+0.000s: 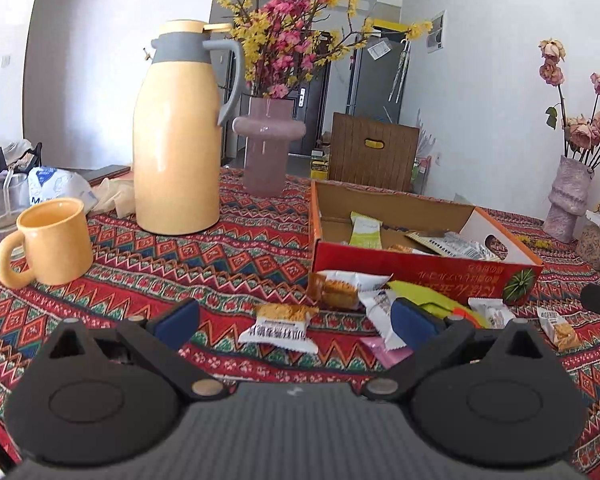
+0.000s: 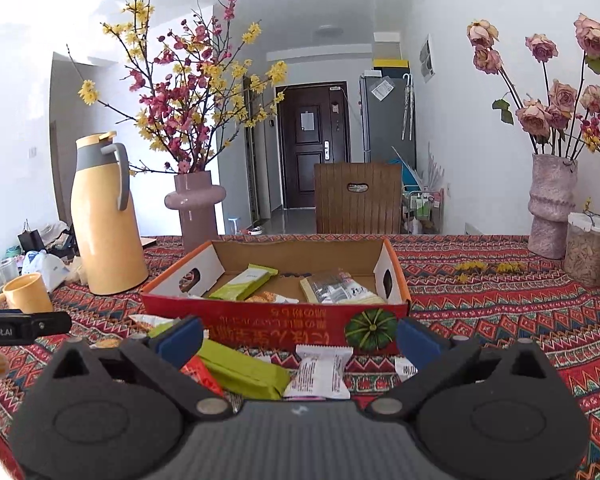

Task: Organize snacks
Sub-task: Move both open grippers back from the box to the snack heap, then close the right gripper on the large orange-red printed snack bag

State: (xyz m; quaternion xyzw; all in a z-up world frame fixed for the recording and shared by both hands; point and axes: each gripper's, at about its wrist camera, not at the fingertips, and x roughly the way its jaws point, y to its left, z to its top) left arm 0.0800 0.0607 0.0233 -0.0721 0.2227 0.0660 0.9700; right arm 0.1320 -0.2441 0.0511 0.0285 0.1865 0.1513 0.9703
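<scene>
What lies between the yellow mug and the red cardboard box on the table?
In the left wrist view, only bare patterned tablecloth lies between the yellow mug and the red cardboard box; the thermos stands further back.

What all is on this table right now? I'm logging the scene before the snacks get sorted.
Open cardboard box: one, red outside, centre of table.
Snack packets inside the box: several; green, silver, orange.
Loose snack packets in front of the box: several; green, white, orange, pink.
Insulated jug: one, yellow with grey collar, left of the box.
Ceramic mug: one, yellow, left of the jug.
Smooth vase of blossom branches: one, mauve, behind the jug.
Textured vase of dried roses: one, pink, far right.
Patterned tablecloth: one, mostly red.
Wooden chair back: one, brown, beyond the table.
Left gripper: open, empty.
Right gripper: open, empty.
</scene>
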